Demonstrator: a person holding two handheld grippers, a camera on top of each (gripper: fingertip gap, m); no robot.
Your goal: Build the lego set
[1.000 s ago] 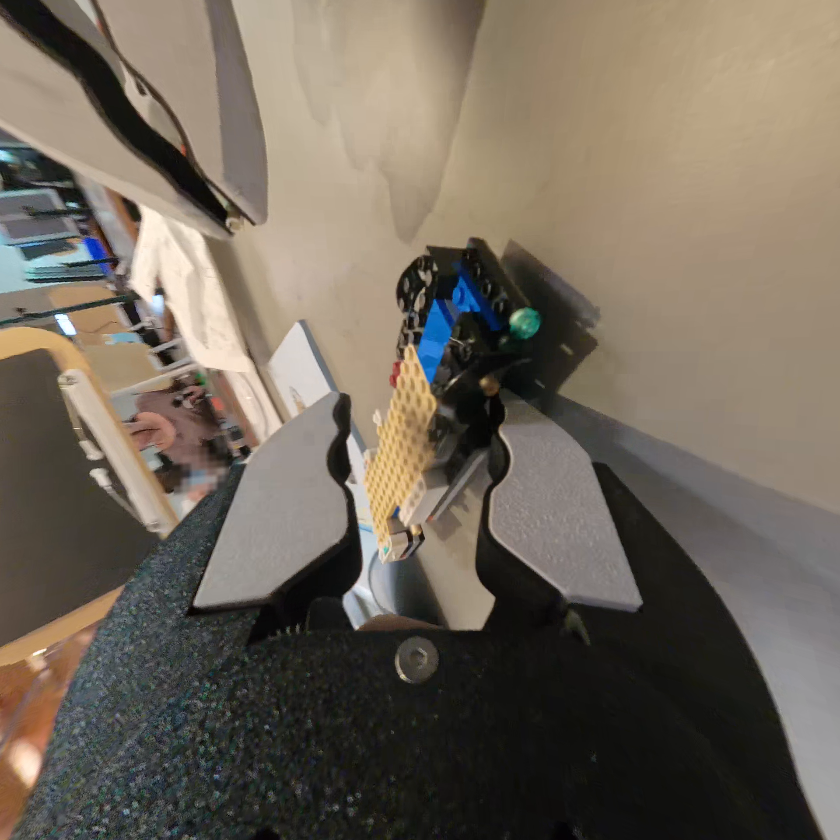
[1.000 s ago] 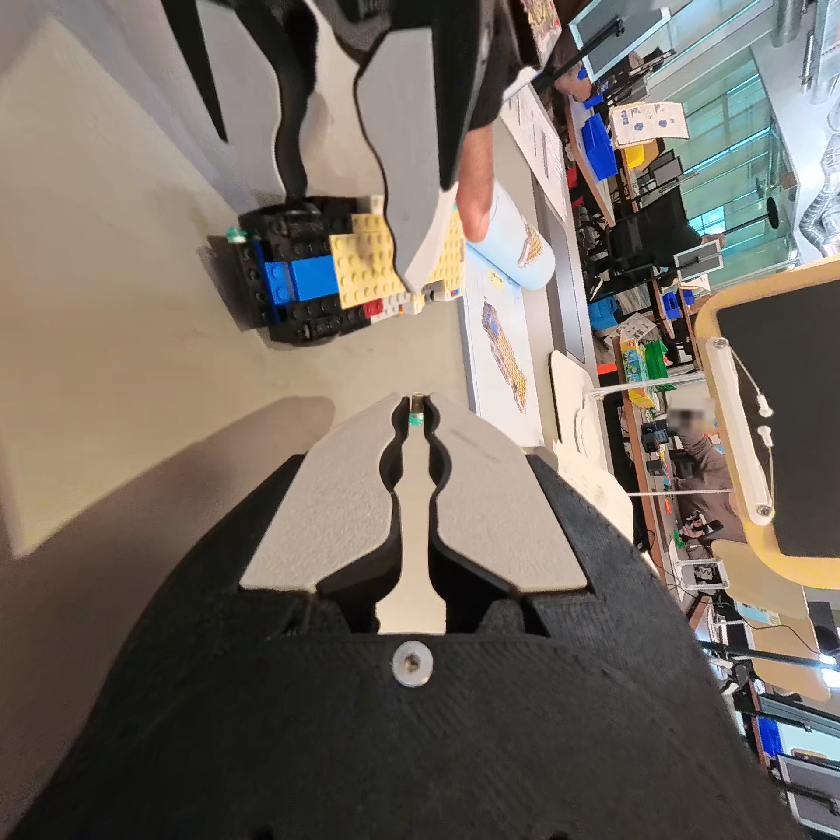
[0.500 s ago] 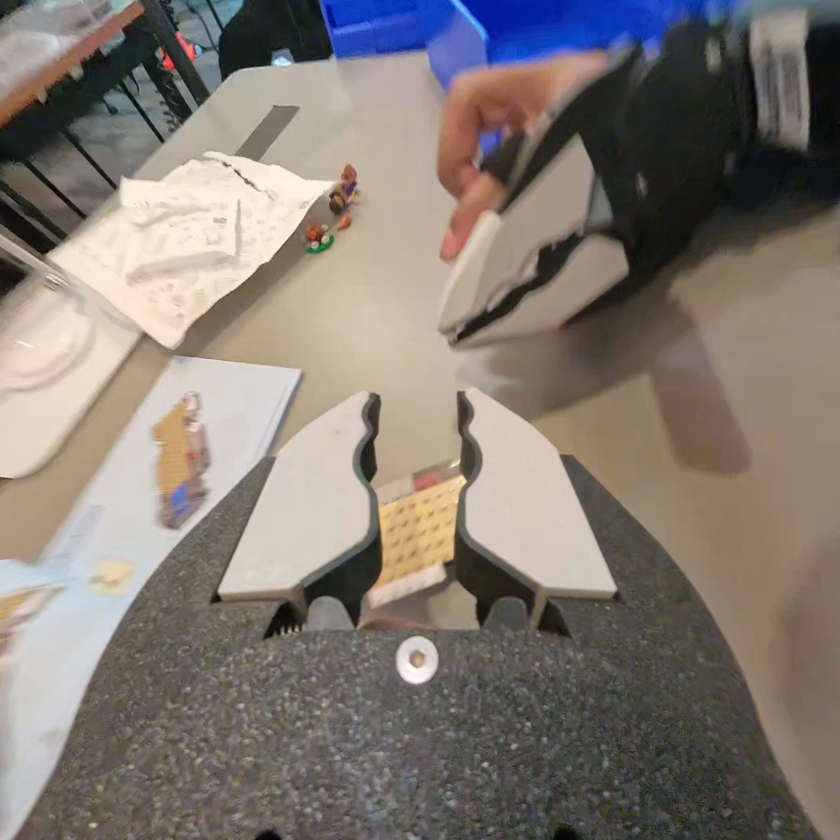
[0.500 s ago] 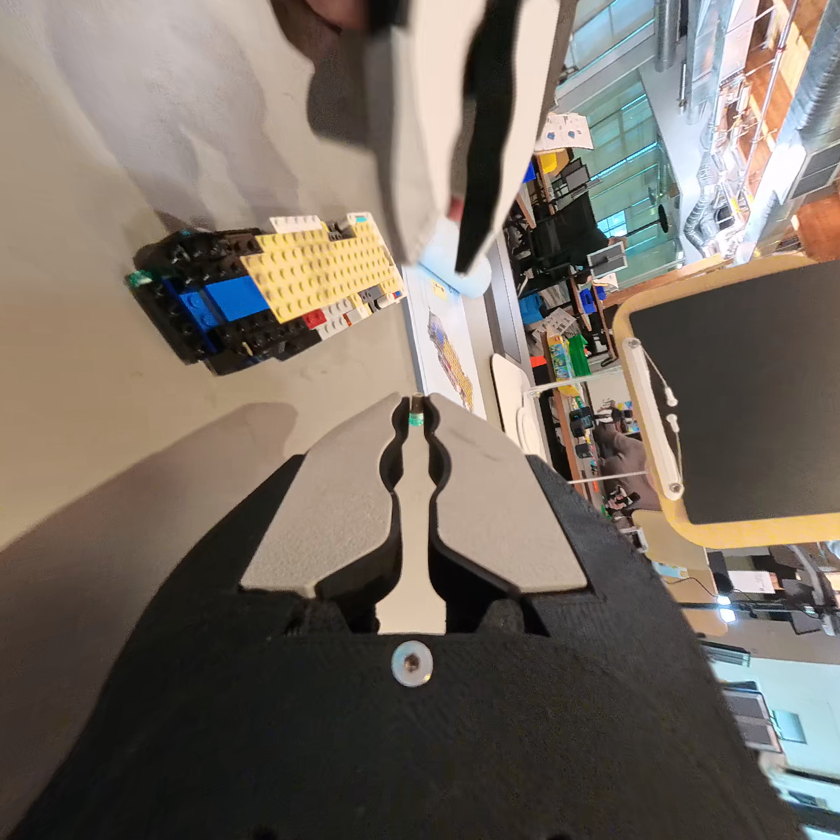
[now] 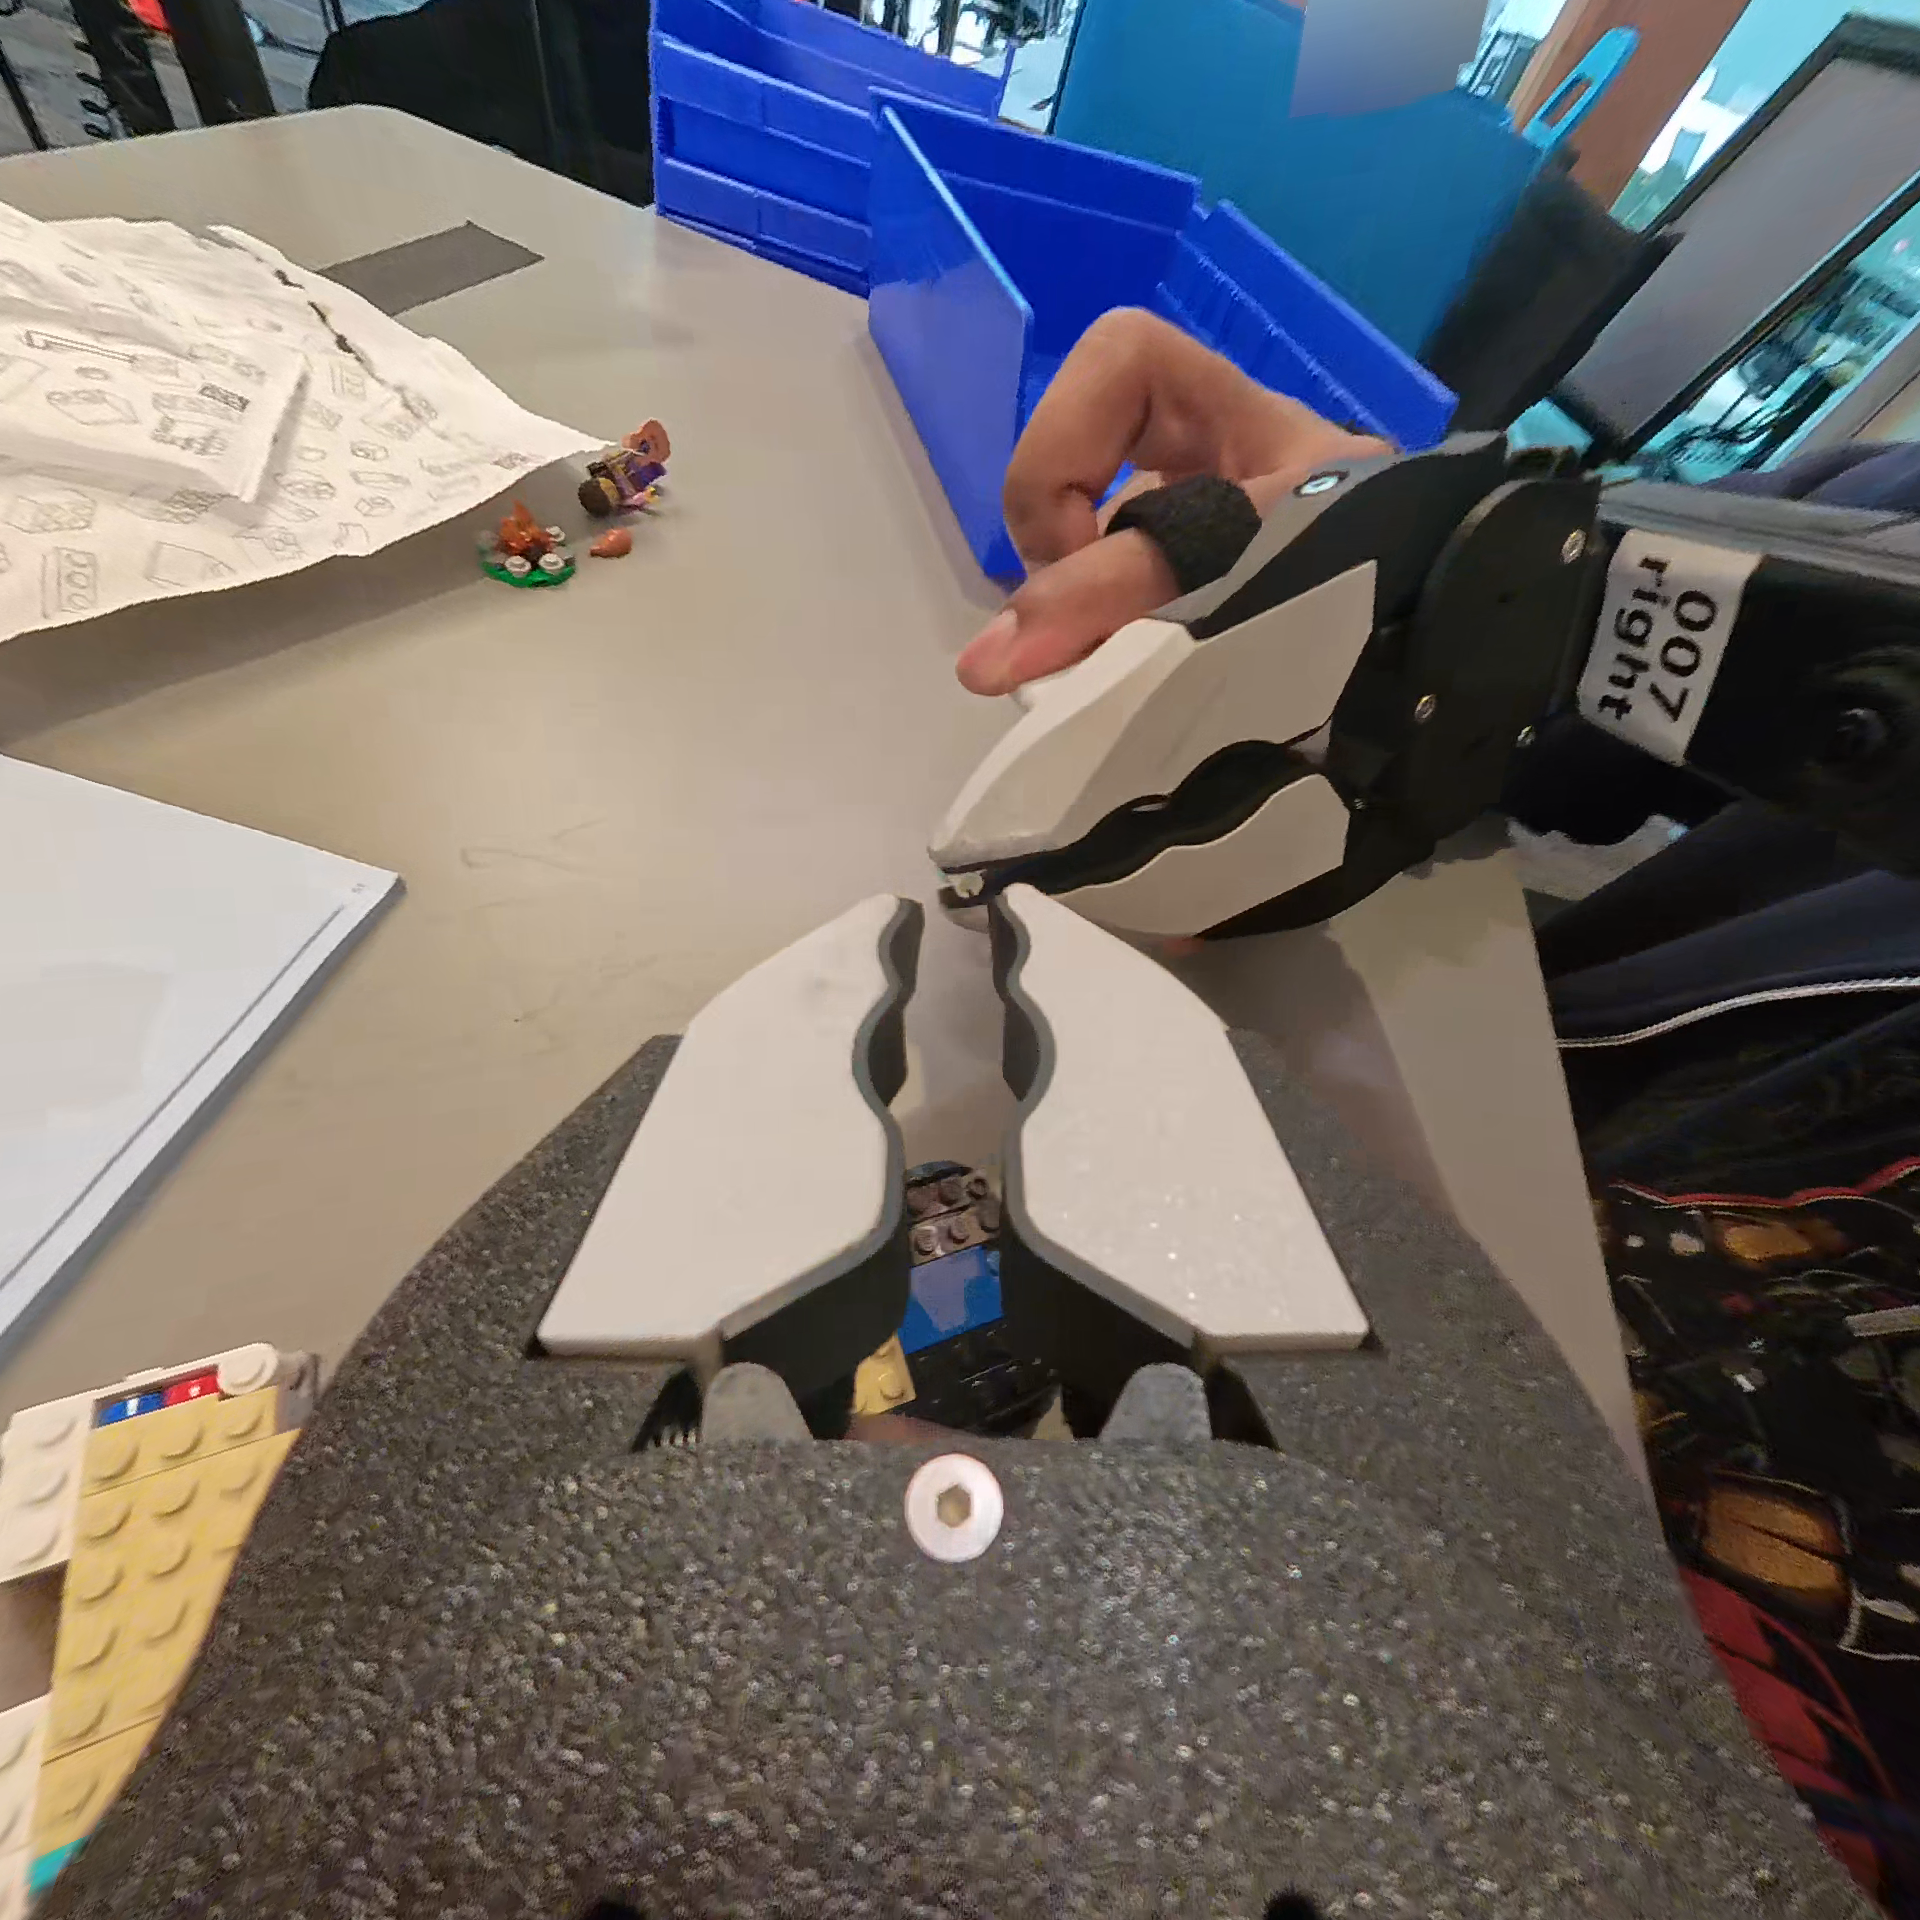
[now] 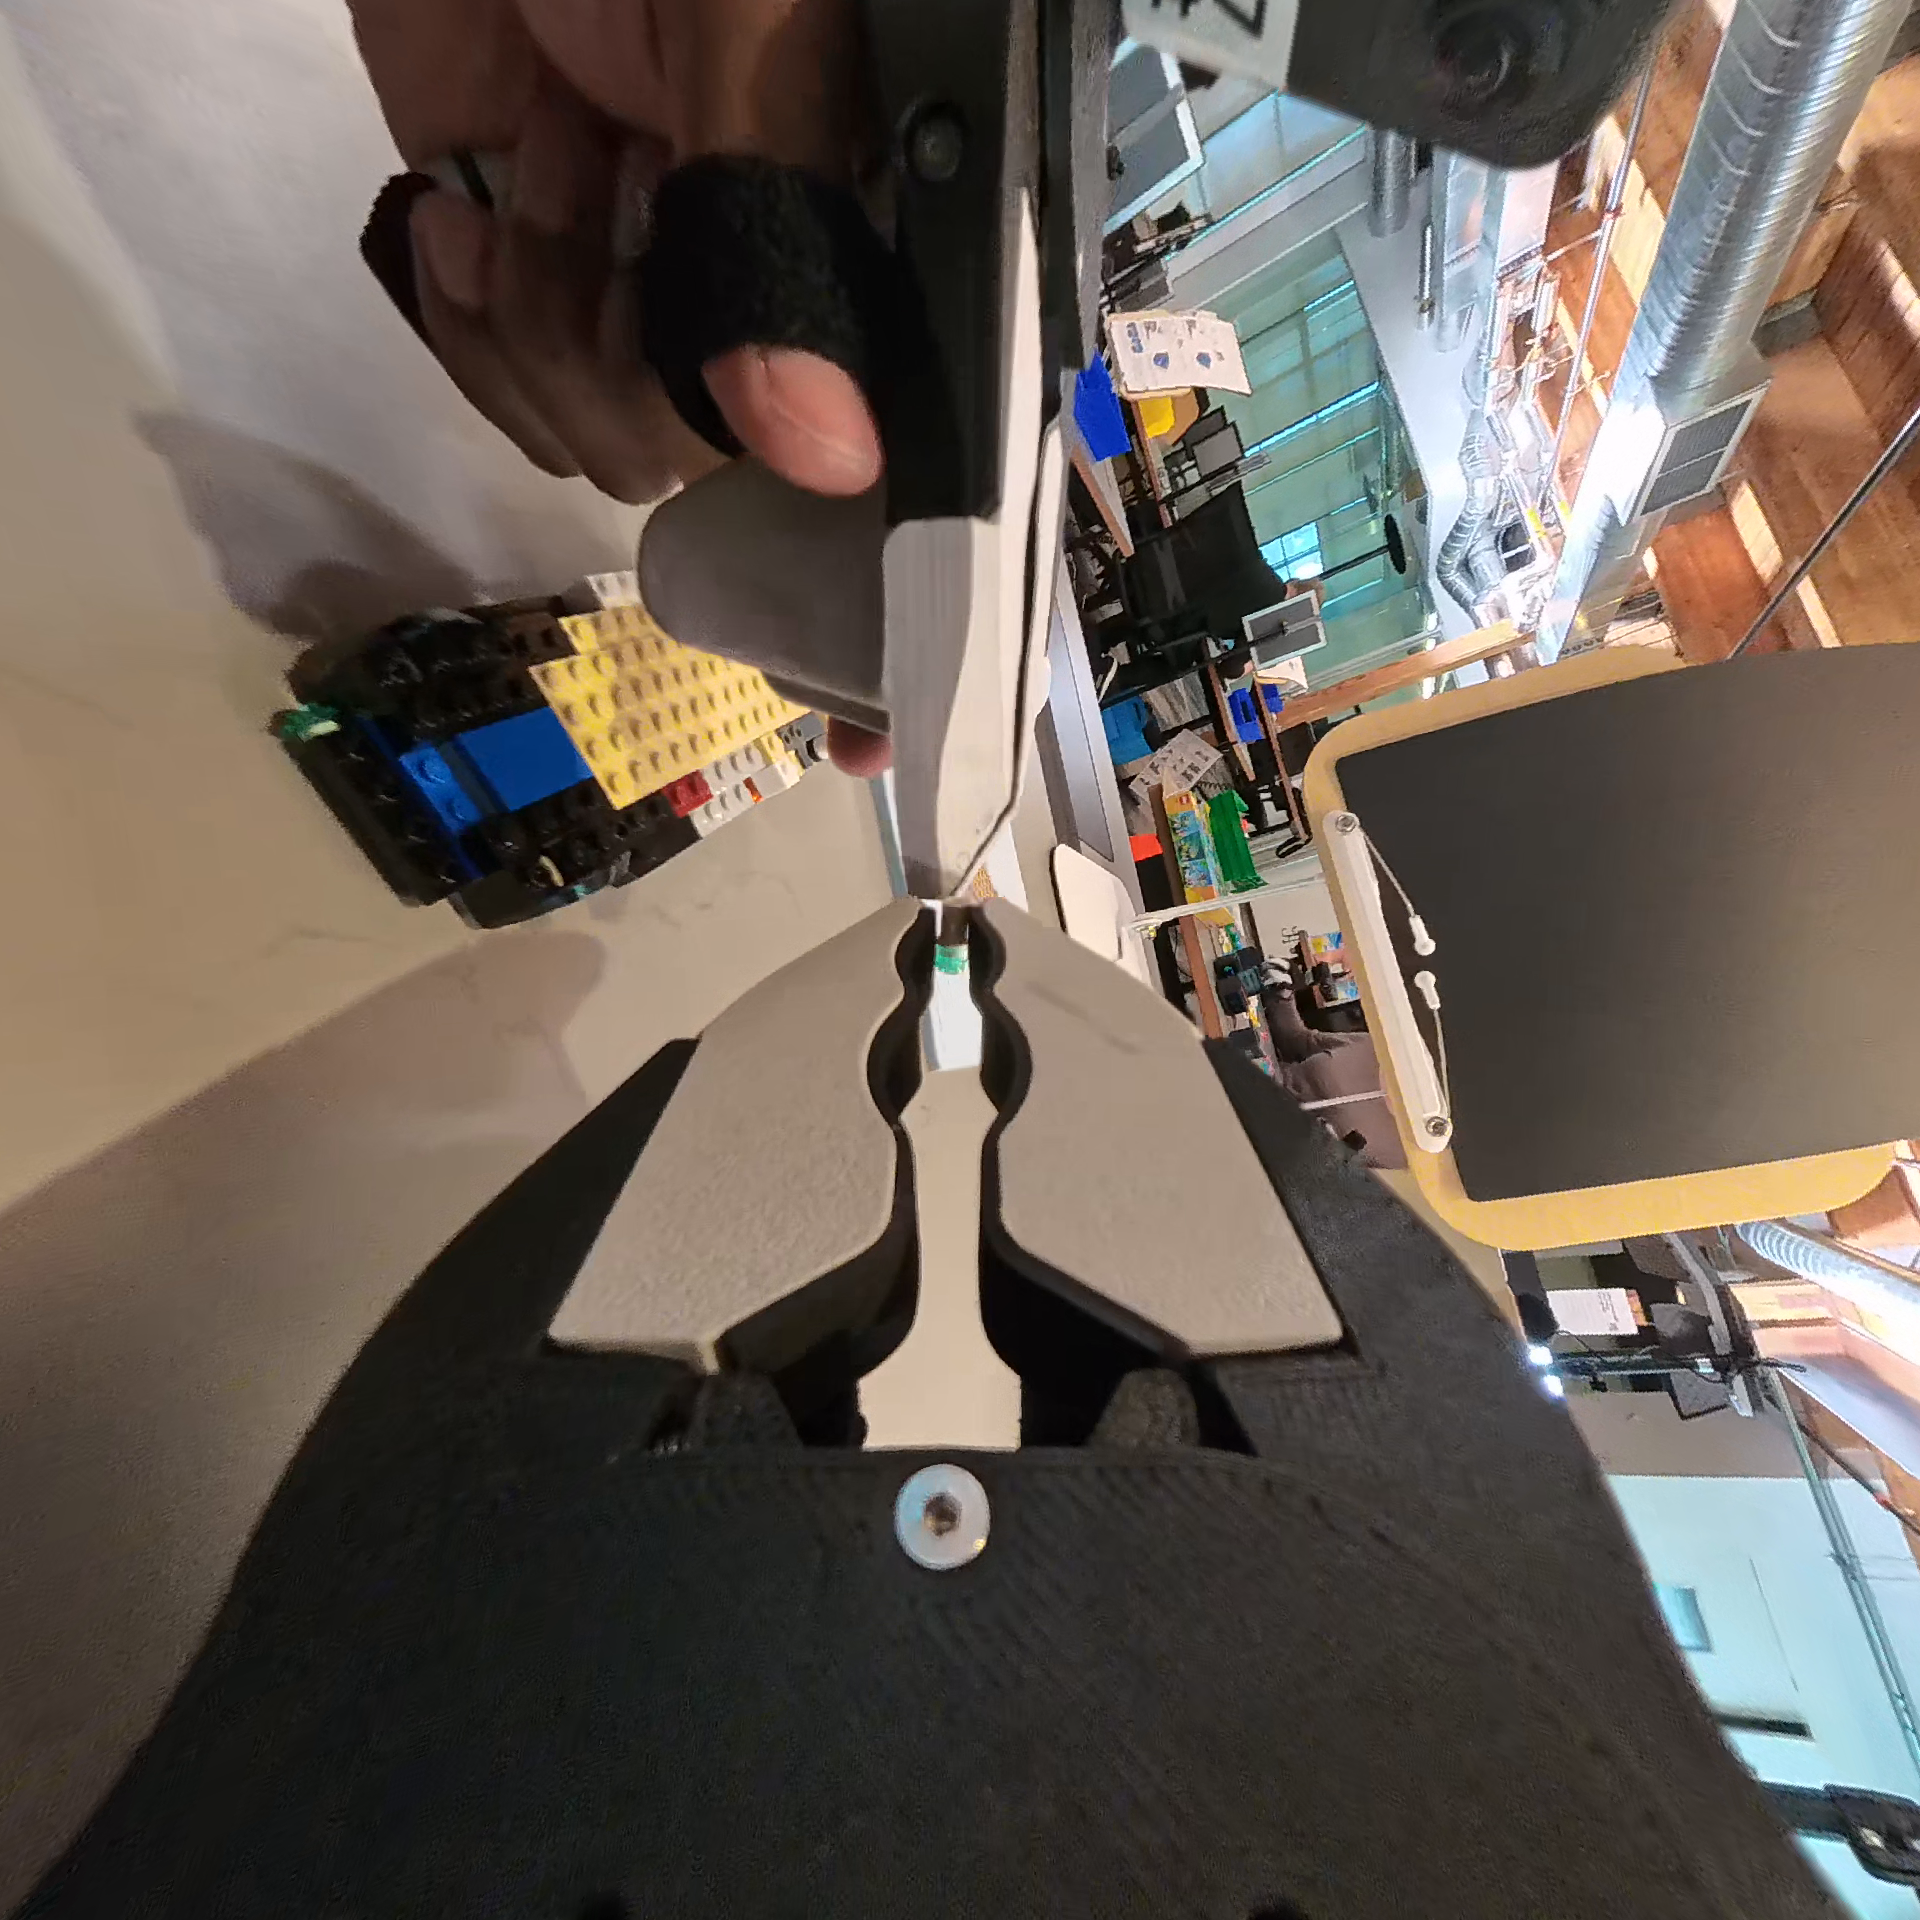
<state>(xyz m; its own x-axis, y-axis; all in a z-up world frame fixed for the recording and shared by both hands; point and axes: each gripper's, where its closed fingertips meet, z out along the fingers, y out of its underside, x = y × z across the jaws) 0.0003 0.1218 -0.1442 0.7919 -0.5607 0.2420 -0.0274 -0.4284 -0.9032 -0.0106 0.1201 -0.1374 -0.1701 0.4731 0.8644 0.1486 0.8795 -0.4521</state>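
Pinching a tiny piece (image 6: pixel 951 956) with a green band at its tips, the right gripper (image 6: pixel 951 920) has its jaws almost together, both pads pressed on that small part. In the left wrist view the same gripper (image 5: pixel 966 883) comes in from the right with a person's hand (image 5: pixel 1112 499) on it, a black band around one finger, and the little piece shows as a pale dot at its tips. The left gripper (image 5: pixel 956 914) has its jaws narrowly apart, with bare table (image 5: pixel 675 779) showing between the fingertips; the two grippers meet tip to tip, nearly touching. Whether the left one grips anything I cannot tell. Beneath and behind it lies a toy brick model (image 6: pixel 540 748) of black, blue and yellow bricks, flat on the table. Farther off are a printed paper sheet (image 5: pixel 187 416), a few small toy bits (image 5: pixel 582 520), a white booklet (image 5: pixel 156 987) and blue bins (image 5: pixel 1039 260).
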